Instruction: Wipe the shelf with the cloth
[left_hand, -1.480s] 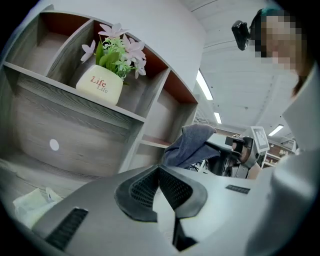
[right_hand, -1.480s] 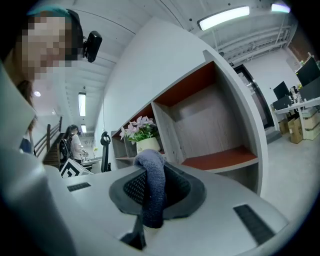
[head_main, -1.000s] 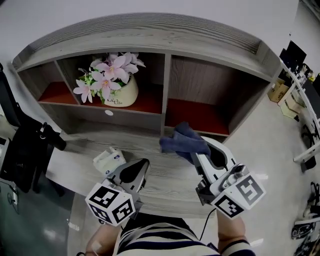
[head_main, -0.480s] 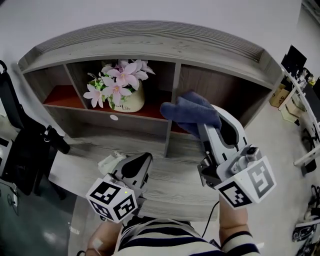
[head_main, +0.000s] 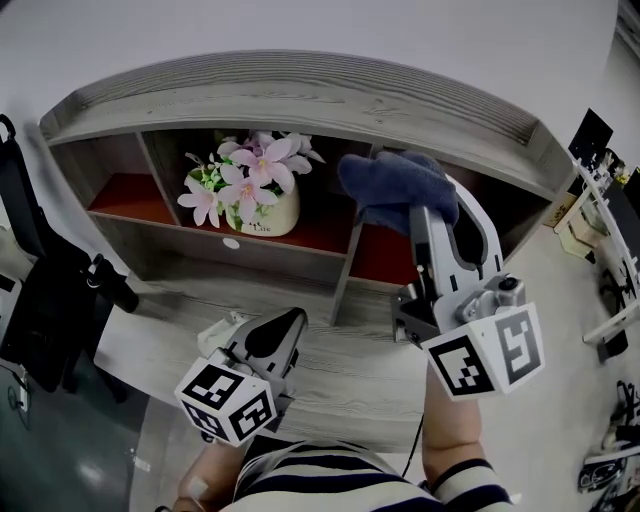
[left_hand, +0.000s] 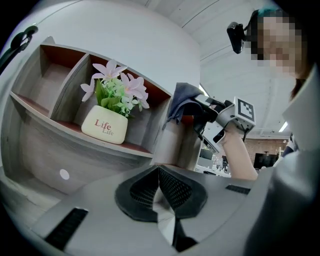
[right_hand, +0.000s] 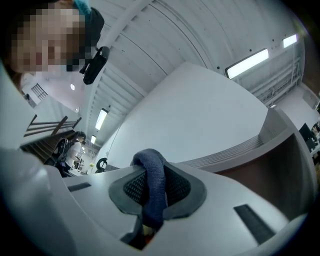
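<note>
A grey wooden shelf unit (head_main: 300, 82) with red-floored compartments stands ahead. My right gripper (head_main: 425, 215) is raised high in front of the middle divider, shut on a dark blue cloth (head_main: 395, 190) that bunches over its tips. In the right gripper view the cloth (right_hand: 152, 182) is pinched between the pads, with the shelf top (right_hand: 240, 150) beyond. My left gripper (head_main: 275, 335) hangs low over the lower ledge, its jaws closed together with nothing in them. In the left gripper view the cloth (left_hand: 181, 102) shows beside the divider.
A cream pot of pink flowers (head_main: 250, 190) fills the middle compartment. A white packet (head_main: 222, 330) lies on the lower ledge (head_main: 180, 300) by the left gripper. A black stand (head_main: 40, 300) is at the left; office clutter (head_main: 600, 180) is at the right.
My right gripper has lifted the cloth from the lower ledge up to the level of the shelf's upper compartments. The left gripper has stayed about where it was.
</note>
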